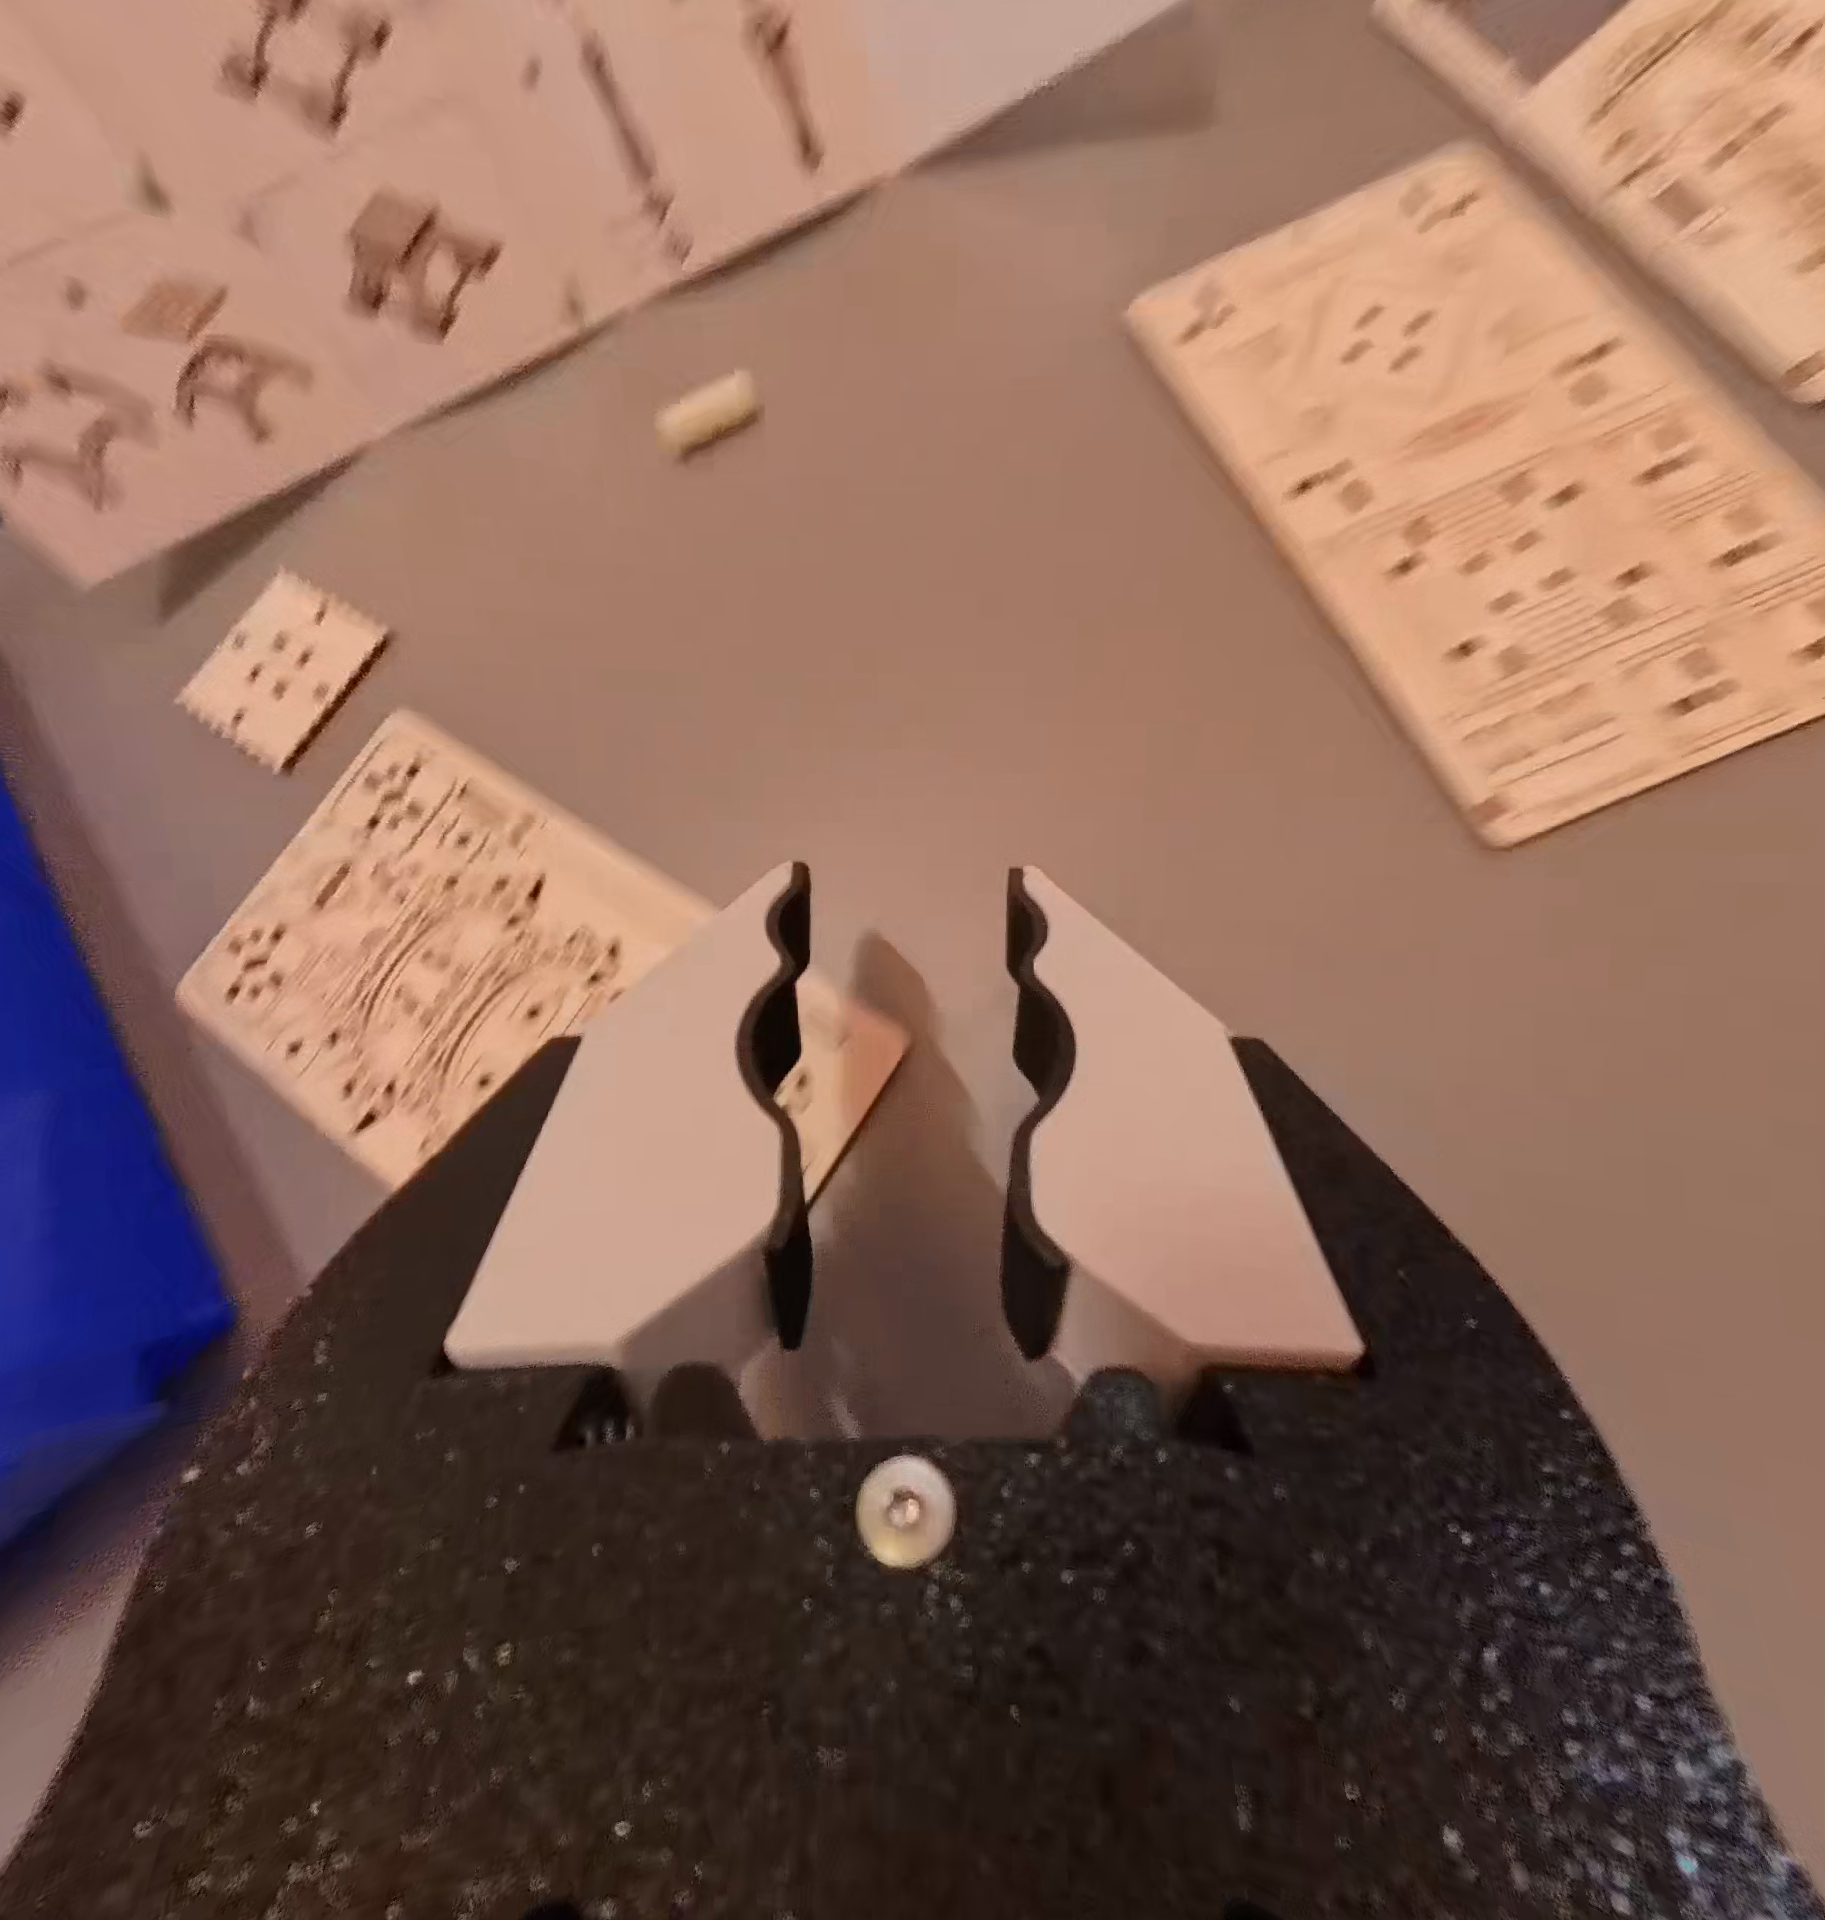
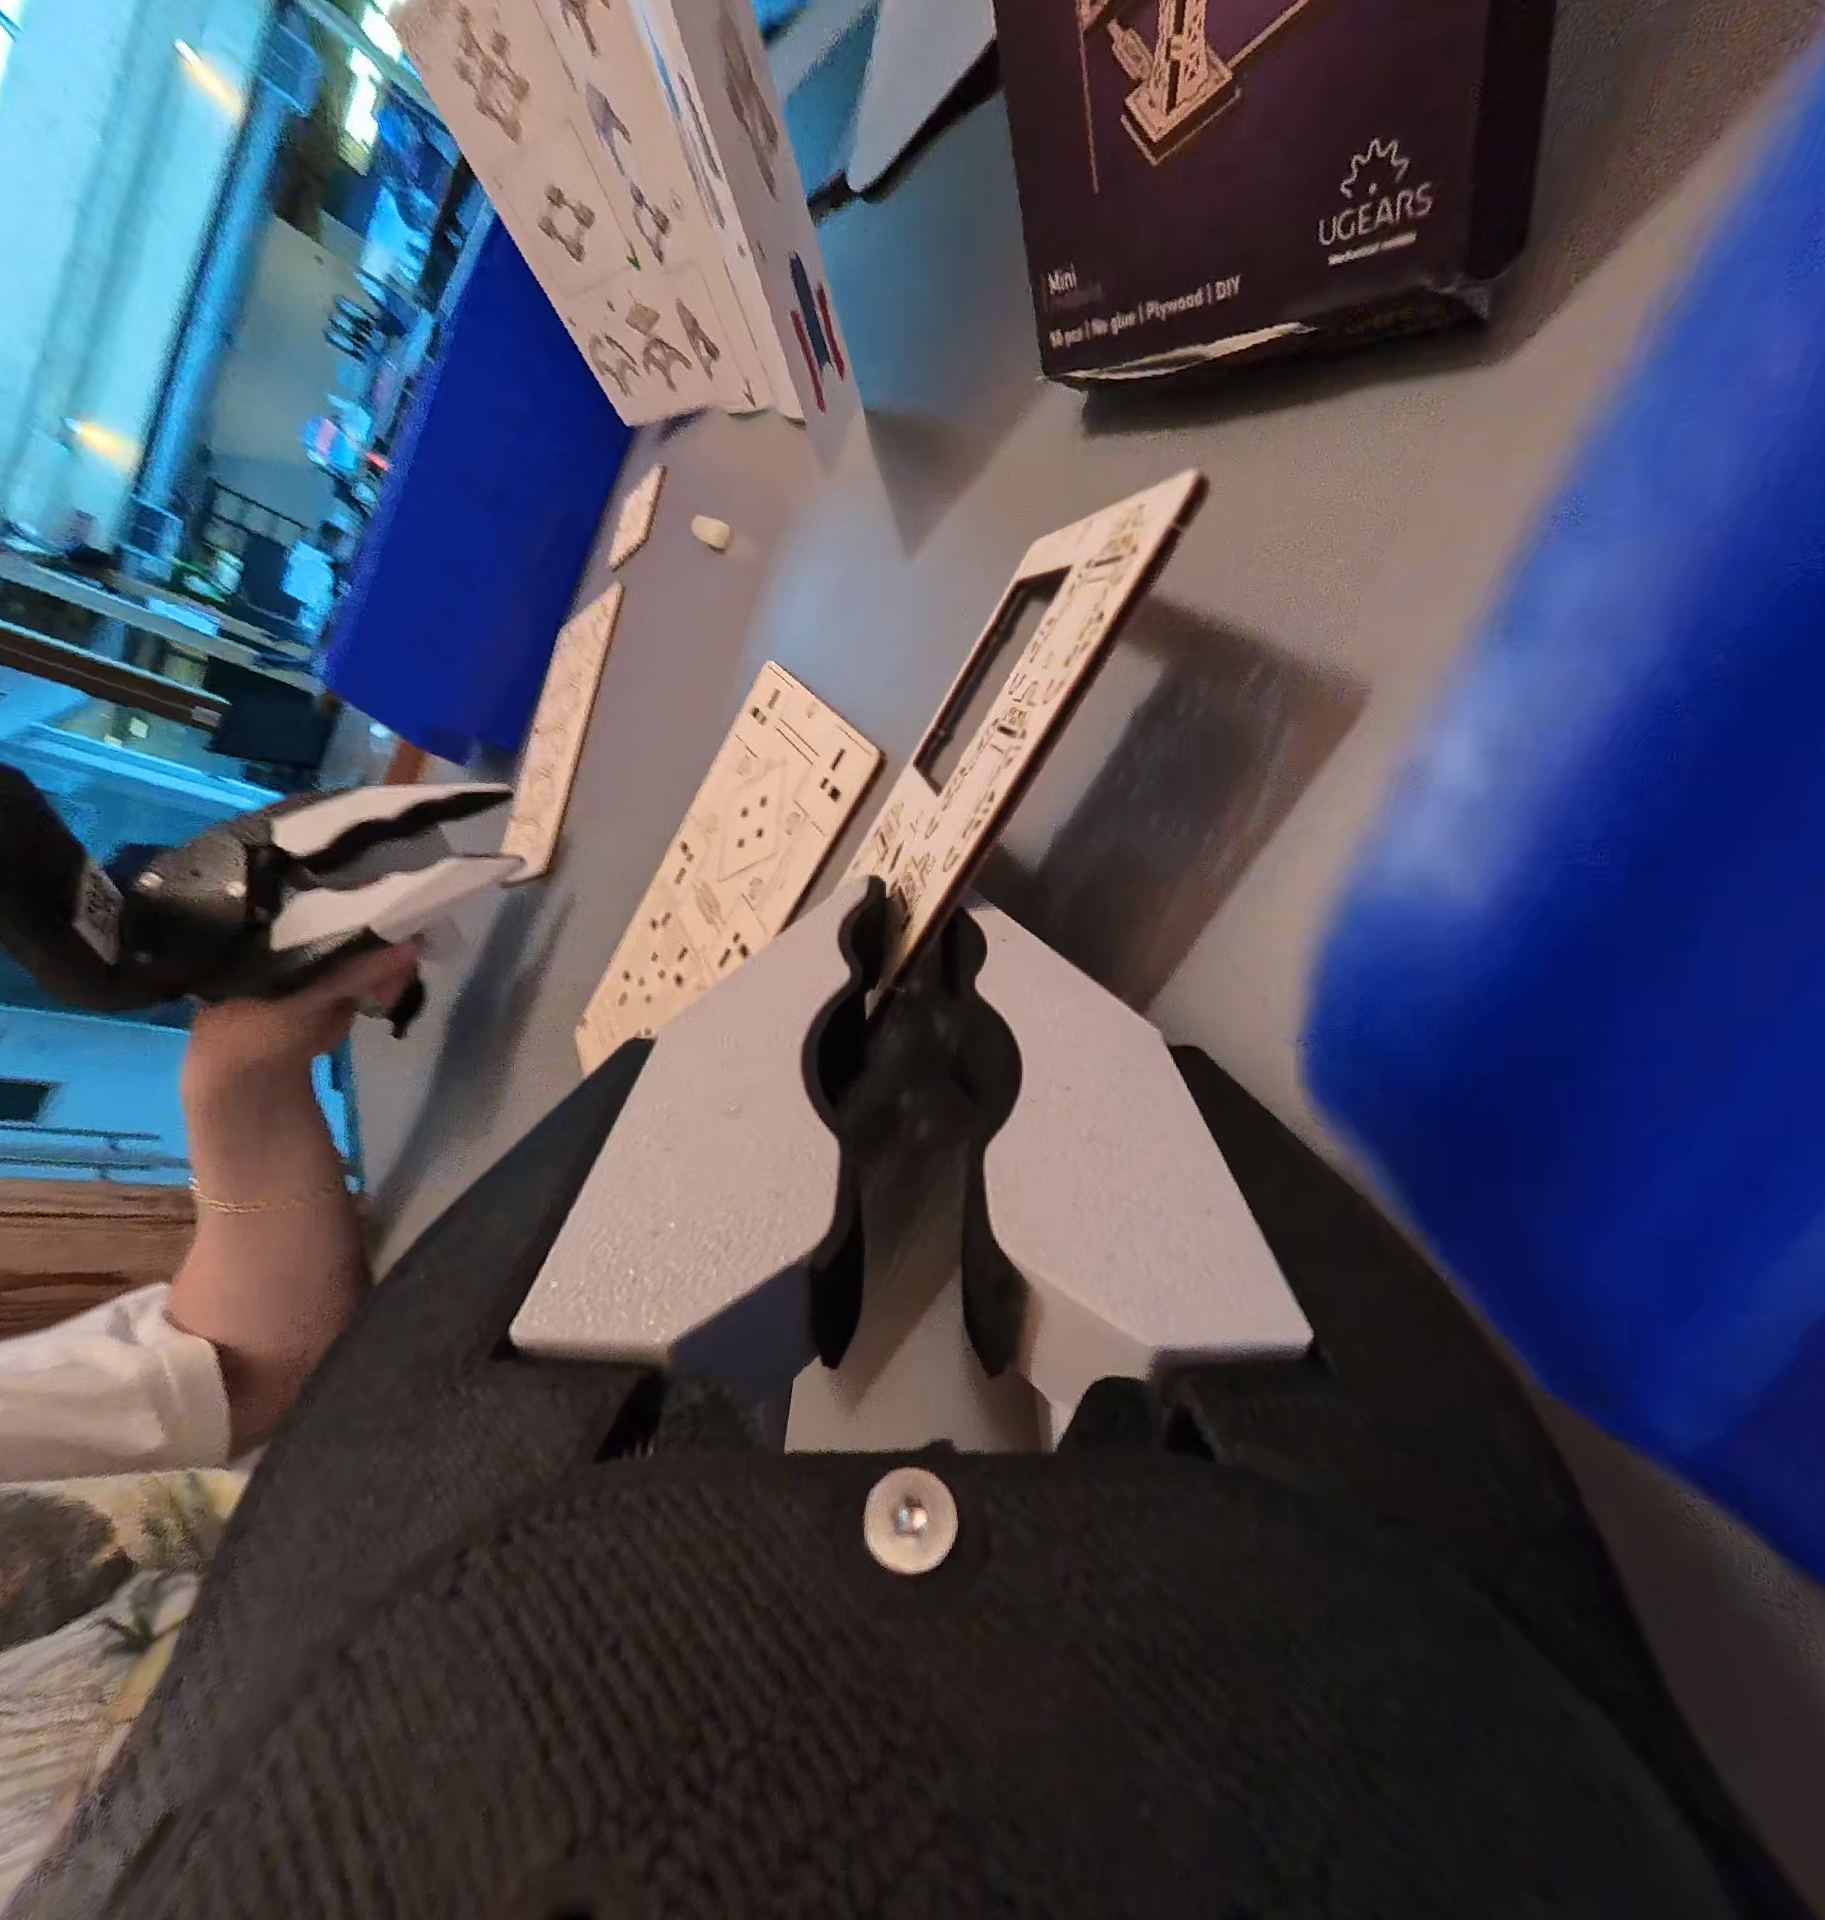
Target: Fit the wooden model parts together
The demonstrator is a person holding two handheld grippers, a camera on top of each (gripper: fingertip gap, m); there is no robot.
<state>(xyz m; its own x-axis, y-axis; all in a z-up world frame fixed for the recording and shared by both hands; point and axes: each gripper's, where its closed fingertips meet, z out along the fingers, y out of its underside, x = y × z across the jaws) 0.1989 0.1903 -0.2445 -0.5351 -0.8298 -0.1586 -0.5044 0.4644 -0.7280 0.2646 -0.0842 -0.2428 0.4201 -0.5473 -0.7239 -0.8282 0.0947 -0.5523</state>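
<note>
My right gripper (image 2: 913, 914) is shut on the near edge of a wooden parts sheet (image 2: 1053, 686) that has a rectangular cut-out, and holds it tilted above the grey table. My left gripper (image 1: 908, 883) is open and empty, hovering over the table beside another wooden sheet (image 1: 420, 956). It also shows in the right wrist view (image 2: 508, 831), held by a hand at the left. A small square wooden piece (image 1: 284, 670) and a small pale peg (image 1: 707, 412) lie further out. A large sheet (image 1: 1490, 499) lies to the right; it also shows in the right wrist view (image 2: 742, 852).
A folded instruction sheet (image 1: 264, 208) lies at the far left. A dark kit box (image 2: 1261, 177) stands at the back. Blue bins stand at the table's left (image 1: 46, 1143) and right (image 2: 1614, 935). Another wooden sheet (image 1: 1718, 156) lies at the far right. Across from one pair of fingers to the other is roughly 30 cm. The small pale peg (image 1: 707, 412) sits 15 cm or so from the ends of my left fingers. The right gripper is farther from the small square wooden piece (image 1: 284, 670), some 40 cm, than the left, some 20 cm.
</note>
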